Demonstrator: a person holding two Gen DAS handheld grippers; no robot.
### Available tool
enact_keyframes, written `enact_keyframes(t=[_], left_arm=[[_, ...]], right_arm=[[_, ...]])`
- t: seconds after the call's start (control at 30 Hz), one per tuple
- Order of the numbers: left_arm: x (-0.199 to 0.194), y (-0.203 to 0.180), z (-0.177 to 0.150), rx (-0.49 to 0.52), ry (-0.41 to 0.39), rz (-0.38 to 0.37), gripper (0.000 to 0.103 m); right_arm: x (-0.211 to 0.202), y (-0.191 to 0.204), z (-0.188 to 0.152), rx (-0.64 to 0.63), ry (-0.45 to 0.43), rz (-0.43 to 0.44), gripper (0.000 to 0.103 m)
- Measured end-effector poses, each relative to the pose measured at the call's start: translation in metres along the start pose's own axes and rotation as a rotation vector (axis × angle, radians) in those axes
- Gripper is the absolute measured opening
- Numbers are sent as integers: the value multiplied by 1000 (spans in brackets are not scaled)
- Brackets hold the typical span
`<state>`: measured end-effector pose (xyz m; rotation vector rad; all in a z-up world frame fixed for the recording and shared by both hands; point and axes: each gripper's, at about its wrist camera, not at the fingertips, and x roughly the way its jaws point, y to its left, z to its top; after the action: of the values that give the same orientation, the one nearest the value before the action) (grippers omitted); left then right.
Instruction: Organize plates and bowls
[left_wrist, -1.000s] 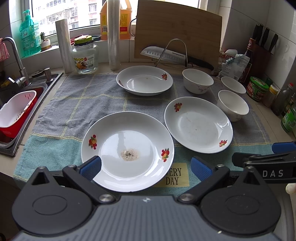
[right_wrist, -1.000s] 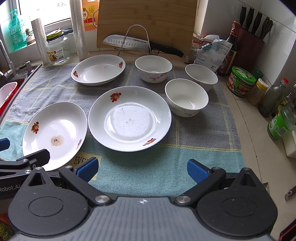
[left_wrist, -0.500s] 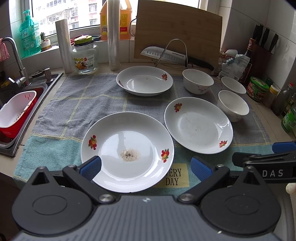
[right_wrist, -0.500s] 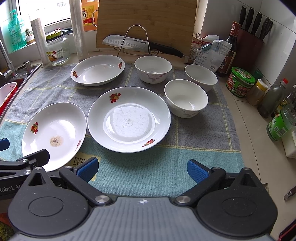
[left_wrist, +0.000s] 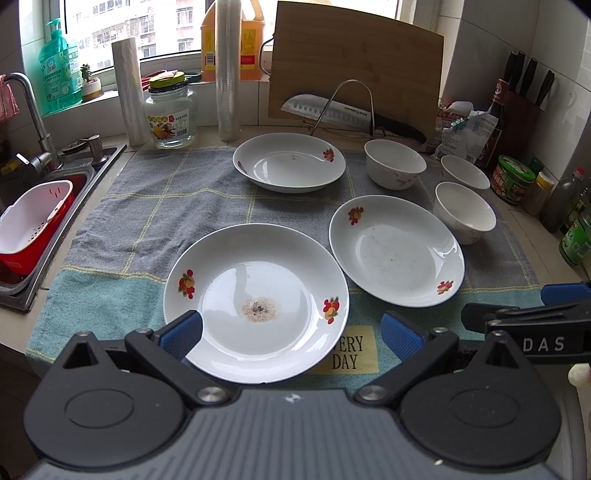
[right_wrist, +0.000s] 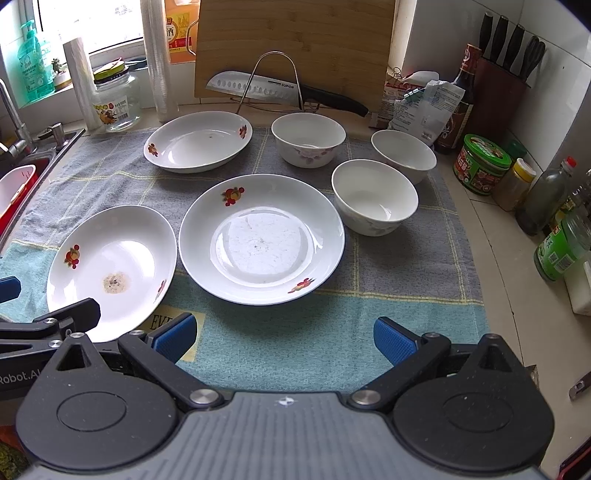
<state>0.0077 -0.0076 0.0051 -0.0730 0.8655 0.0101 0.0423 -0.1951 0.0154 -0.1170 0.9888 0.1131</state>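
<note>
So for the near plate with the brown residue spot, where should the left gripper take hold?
On the near rim of the residue plate, coming in low from the counter's front edge. The plate lies flat on the towel with a raised, sloping rim, so one finger can slide under that lip and one over. The left gripper is open, already straddling that edge.

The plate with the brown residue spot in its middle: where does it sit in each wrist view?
Left wrist: the stained plate lies bottom centre, just ahead of the open left tool.
Right wrist: it lies lower left.
Shared landmark: the knife on the wire rack by the cutting board.
</note>
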Motion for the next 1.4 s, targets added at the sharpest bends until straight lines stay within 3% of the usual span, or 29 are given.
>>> enact_keyframes(t=[0.43,0.83,1.4], left_arm=[[-9,25,-8,4,-32,-44,102],[-11,77,-24,-15,-59,-35,102],[-10,110,-49,41,-87,-82,102]], right_arm=[[-10,17,-5,13,-34,6,103],[-11,38,-14,23,-121,39,103],[11,75,-28,-54,-76,107,103]])
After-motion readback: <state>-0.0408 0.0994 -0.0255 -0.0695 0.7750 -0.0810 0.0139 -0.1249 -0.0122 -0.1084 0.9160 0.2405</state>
